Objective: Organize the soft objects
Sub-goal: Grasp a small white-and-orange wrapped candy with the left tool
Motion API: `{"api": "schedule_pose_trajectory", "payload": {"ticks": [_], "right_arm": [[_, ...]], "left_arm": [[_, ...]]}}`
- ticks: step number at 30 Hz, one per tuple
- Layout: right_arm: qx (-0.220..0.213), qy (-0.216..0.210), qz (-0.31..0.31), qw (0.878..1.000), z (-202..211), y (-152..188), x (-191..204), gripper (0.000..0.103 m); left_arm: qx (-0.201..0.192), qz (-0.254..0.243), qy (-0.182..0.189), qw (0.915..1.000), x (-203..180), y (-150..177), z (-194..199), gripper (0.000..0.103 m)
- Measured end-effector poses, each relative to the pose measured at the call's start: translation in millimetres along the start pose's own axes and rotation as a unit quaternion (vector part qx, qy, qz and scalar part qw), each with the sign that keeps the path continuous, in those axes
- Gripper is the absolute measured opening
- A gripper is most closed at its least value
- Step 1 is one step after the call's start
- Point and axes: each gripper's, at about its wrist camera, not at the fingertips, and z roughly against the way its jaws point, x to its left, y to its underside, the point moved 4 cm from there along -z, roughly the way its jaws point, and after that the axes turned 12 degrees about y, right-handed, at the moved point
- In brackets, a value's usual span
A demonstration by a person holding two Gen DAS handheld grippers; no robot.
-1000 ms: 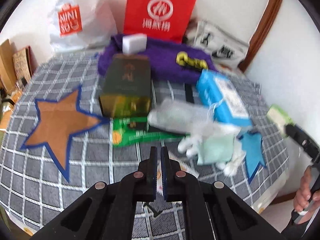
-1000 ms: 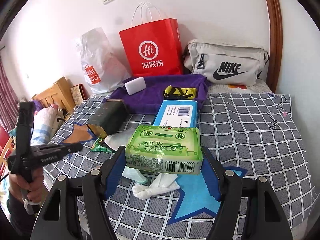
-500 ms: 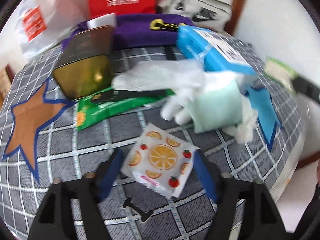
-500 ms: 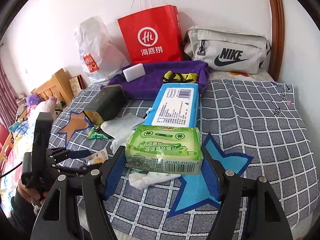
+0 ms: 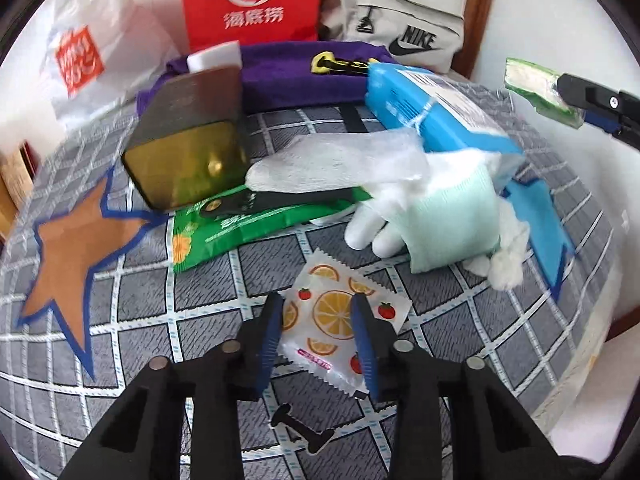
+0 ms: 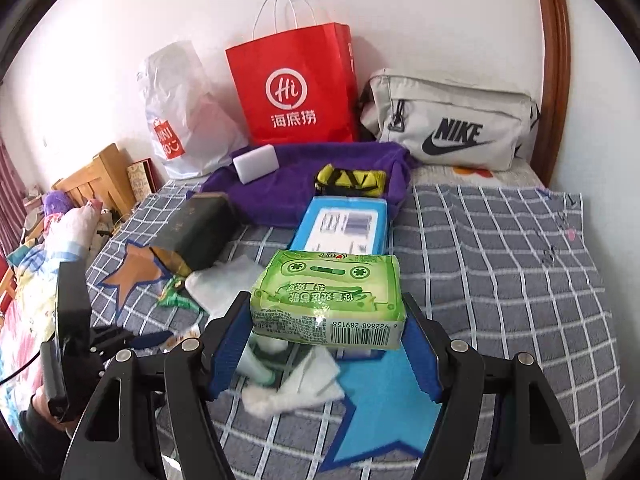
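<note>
A small white packet printed with orange slices (image 5: 334, 312) lies flat on the grey checked bedspread (image 5: 200, 312). My left gripper (image 5: 318, 316) reaches down over it. Its jaws are closing, with the packet between the blue pads; the packet still looks flat and unpinched. My right gripper (image 6: 326, 320) is shut on a green tissue pack (image 6: 328, 300) and holds it in the air above a blue star patch (image 6: 384, 396). That pack also shows in the left wrist view (image 5: 532, 84). An orange star patch (image 5: 76, 248) lies to the left.
Beyond the packet lie a mint cloth (image 5: 452, 220), white gloves (image 5: 344, 164), a green sachet (image 5: 240, 228), a gold-ended dark box (image 5: 188, 148) and a blue wipes pack (image 5: 436, 108). A purple towel (image 5: 296, 68), a red paper bag (image 6: 292, 88) and a grey pouch (image 6: 452, 120) line the wall.
The left gripper went from shut to wide open, dropped toward the orange-slice packet, and has now narrowed around it. The right gripper keeps its hold on the green pack and has shifted slightly.
</note>
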Motion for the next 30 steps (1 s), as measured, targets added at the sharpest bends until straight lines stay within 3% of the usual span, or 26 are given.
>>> {"api": "schedule_pose_trajectory", "payload": {"ticks": [4, 8, 9, 13, 16, 21, 23, 25, 30], "right_arm": [[-0.009, -0.001, 0.005, 1.000, -2.8, -15.2, 5.5, 0.071], [-0.012, -0.006, 0.013, 1.000, -4.9, -23.6, 14.7, 0.071], [-0.013, -0.008, 0.015, 1.000, -5.2, -24.4, 17.1, 0.071], [-0.011, -0.012, 0.022, 1.000, -7.3, -22.5, 22.9, 0.071], [-0.007, -0.010, 0.023, 1.000, -8.3, -17.2, 23.3, 0.071], [0.001, 0.003, 0.014, 1.000, -6.7, -5.6, 13.2, 0.071], [0.004, 0.008, 0.011, 1.000, -6.6, -2.4, 8.8, 0.071], [0.006, 0.014, 0.006, 1.000, -5.8, 1.1, 4.3, 0.071], [0.010, 0.022, 0.001, 1.000, -4.5, 5.2, 0.6, 0.071]], "left_arm": [[-0.001, 0.032, 0.019, 0.9993, 16.4, -1.2, 3.5, 0.011], [0.007, 0.028, 0.034, 0.9990, 13.0, 0.0, 1.8, 0.012], [0.007, 0.028, 0.039, 0.9988, 11.2, 1.3, 1.7, 0.015], [0.013, 0.003, 0.093, 0.9956, -4.6, 3.3, -0.5, 0.064], [0.021, -0.032, 0.071, 0.9968, -17.5, 5.2, -5.4, 0.070], [0.021, -0.107, 0.009, 0.9940, -31.9, 10.4, -11.6, 0.071], [0.026, -0.110, 0.012, 0.9936, -31.7, 7.9, -12.2, 0.071], [0.020, -0.111, 0.009, 0.9935, -29.0, 6.4, -8.5, 0.057], [0.012, -0.126, 0.013, 0.9919, -33.2, 8.2, -7.1, 0.041]]}}
